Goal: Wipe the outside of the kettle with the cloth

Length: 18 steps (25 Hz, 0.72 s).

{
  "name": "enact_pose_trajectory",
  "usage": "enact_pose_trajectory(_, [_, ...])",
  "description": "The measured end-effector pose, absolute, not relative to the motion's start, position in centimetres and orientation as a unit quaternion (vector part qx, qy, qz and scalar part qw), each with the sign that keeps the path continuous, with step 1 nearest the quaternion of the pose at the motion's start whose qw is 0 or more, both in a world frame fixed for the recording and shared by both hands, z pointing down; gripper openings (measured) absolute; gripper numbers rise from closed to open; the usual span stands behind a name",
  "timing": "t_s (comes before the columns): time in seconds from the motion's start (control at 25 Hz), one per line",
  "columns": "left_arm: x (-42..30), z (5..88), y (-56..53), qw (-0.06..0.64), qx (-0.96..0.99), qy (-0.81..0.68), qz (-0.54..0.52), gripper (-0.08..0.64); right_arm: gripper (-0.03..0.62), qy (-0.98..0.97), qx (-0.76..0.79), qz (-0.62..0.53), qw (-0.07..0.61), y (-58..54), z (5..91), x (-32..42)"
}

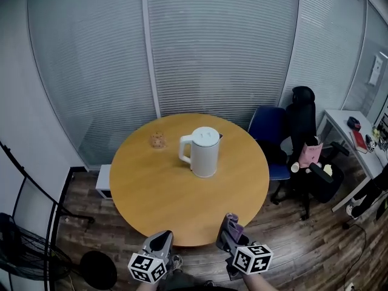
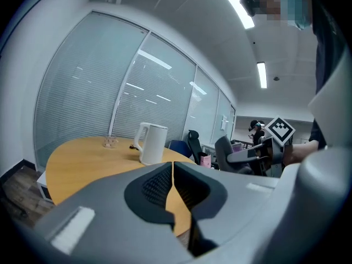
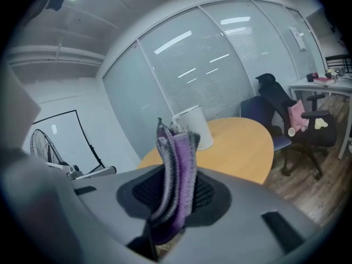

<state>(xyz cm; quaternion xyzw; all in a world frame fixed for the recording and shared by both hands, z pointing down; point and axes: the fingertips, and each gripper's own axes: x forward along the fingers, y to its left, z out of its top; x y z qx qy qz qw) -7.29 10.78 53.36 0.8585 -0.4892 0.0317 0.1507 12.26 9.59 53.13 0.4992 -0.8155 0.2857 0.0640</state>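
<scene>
A white kettle (image 1: 203,151) stands upright near the middle of the round wooden table (image 1: 145,193), handle to the left; it also shows as the kettle (image 2: 150,143) and the kettle (image 3: 193,126). My right gripper (image 1: 231,226) hovers at the table's near edge, shut on a folded purple and grey cloth (image 3: 175,172) that sticks up from the jaws; the cloth (image 1: 232,223) shows small in the head view. My left gripper (image 1: 160,242) sits beside it at the near edge, shut and holding nothing. Both are well short of the kettle.
A small clear object (image 1: 157,140) lies on the table left of the kettle. Office chairs (image 1: 303,144) and a white desk (image 1: 354,132) stand to the right. A fan (image 1: 24,247) and a stand sit at the lower left. Glass walls with blinds close the back.
</scene>
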Motion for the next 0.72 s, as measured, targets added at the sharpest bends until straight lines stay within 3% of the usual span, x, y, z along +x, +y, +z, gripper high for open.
enact_pose_trajectory(0.72, [-12.7, 54.3, -6.5, 0.139, 0.918, -0.365, 0.069, 0.012, 0.095, -0.746, 0.597, 0.292, 0.036, -1.5, 53.9, 5.5])
